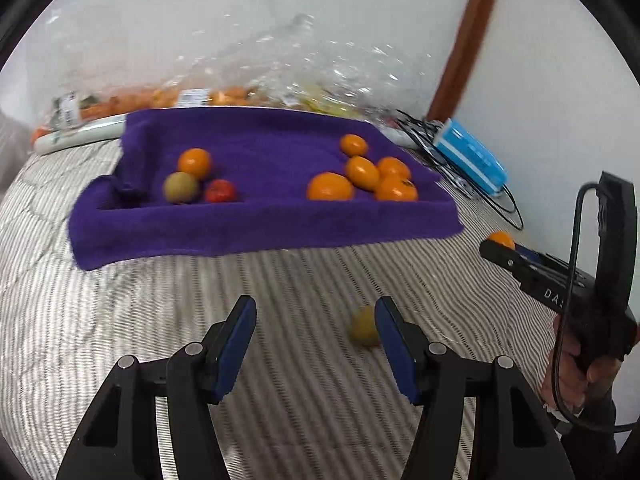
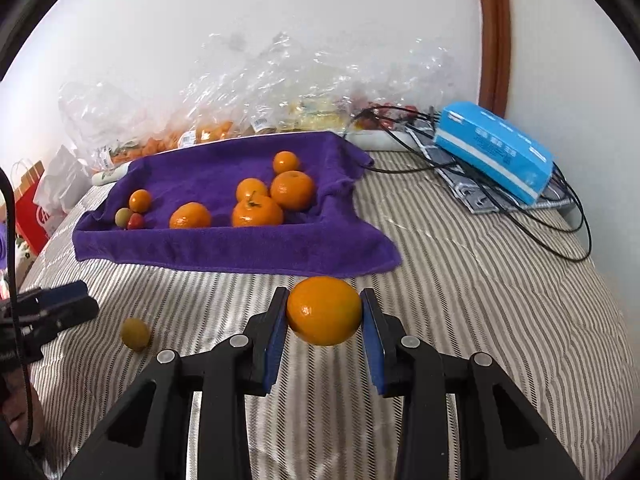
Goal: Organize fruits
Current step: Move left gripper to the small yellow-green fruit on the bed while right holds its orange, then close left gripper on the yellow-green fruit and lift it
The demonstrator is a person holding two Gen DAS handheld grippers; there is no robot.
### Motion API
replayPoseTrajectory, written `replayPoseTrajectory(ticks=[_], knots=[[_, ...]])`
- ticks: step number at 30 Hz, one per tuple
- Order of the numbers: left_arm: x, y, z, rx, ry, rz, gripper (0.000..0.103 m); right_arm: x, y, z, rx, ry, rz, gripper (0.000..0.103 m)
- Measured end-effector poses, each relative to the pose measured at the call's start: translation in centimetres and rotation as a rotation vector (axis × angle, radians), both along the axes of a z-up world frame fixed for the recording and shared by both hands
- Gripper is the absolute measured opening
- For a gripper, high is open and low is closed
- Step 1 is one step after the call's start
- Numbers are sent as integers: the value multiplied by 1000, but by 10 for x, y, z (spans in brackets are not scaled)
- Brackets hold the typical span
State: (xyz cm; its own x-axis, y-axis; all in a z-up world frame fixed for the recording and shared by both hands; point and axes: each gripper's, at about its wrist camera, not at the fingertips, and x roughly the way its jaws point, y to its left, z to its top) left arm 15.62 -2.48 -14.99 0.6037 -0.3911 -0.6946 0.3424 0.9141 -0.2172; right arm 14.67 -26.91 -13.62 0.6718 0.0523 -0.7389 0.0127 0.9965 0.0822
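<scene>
A purple towel (image 1: 260, 224) (image 2: 224, 248) lies on the striped bed. On its left part sit a small orange, a green fruit (image 1: 181, 187) and a red fruit (image 1: 219, 191); on its right part several oranges (image 1: 362, 178) (image 2: 258, 210) are grouped. My right gripper (image 2: 324, 312) is shut on an orange (image 2: 324, 311) held above the bed in front of the towel; that orange (image 1: 502, 239) peeks out at the right edge of the left wrist view. My left gripper (image 1: 316, 312) is open and holds nothing. A small yellow-green fruit (image 1: 365, 331) (image 2: 136, 333) lies on the bed just inside its right finger.
Clear plastic bags of produce (image 2: 224, 120) pile up along the white wall behind the towel. A blue tissue pack (image 2: 494, 150) rests on cables and flat items at the right. Red and white shopping bags (image 2: 36, 208) stand at the left. A brown door frame (image 2: 496, 32) rises at the back right.
</scene>
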Motion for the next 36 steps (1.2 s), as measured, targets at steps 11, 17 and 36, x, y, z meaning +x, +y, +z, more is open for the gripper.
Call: replayPoseTrajectory(ticks=[11, 17, 36], knots=[[-2, -35, -11, 56, 24, -82, 42, -8, -18, -1, 14, -3, -23, 35], [-2, -42, -20, 95, 43, -91, 32, -8, -22, -2, 24, -2, -26, 35], [-5, -24, -7, 80, -5, -24, 23, -7, -11, 6, 18, -13, -5, 35]])
